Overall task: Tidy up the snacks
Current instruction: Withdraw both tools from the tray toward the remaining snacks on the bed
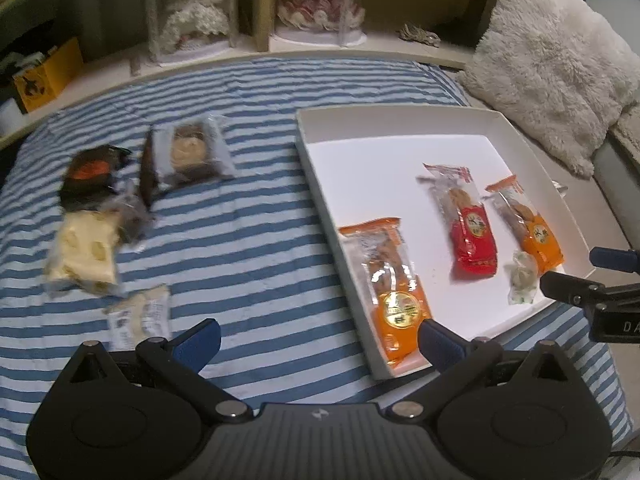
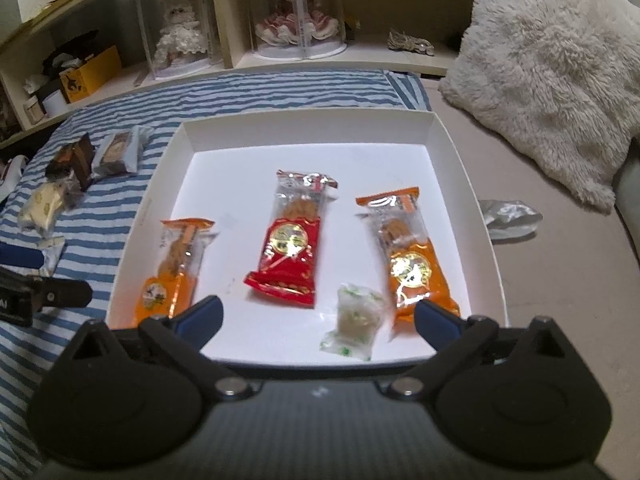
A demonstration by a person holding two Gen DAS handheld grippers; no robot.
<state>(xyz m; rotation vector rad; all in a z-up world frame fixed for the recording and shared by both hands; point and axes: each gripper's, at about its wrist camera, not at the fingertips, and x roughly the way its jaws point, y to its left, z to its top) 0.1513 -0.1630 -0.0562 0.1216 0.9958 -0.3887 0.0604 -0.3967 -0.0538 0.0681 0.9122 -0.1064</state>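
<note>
A white tray [image 2: 448,148] lies on the striped bed and holds two orange snack packs [image 2: 172,276] [image 2: 416,260], a red pack [image 2: 290,252] and a small white-green candy [image 2: 356,320]. The tray also shows in the left wrist view [image 1: 400,120]. On the bedspread left of it lie a yellow cake pack [image 1: 84,256], a dark round pack [image 1: 90,178], a grey-brown cookie pack [image 1: 190,154] and a small white wrapper [image 1: 138,316]. My left gripper [image 1: 320,338] is open and empty above the bedspread by the tray's near left corner. My right gripper [image 2: 318,322] is open and empty over the tray's near edge.
A fluffy white pillow [image 2: 552,72] lies at the right. A crumpled silver wrapper [image 2: 508,218] lies right of the tray. A shelf behind the bed holds two dolls in clear cases [image 2: 298,8] and a yellow box [image 2: 90,70].
</note>
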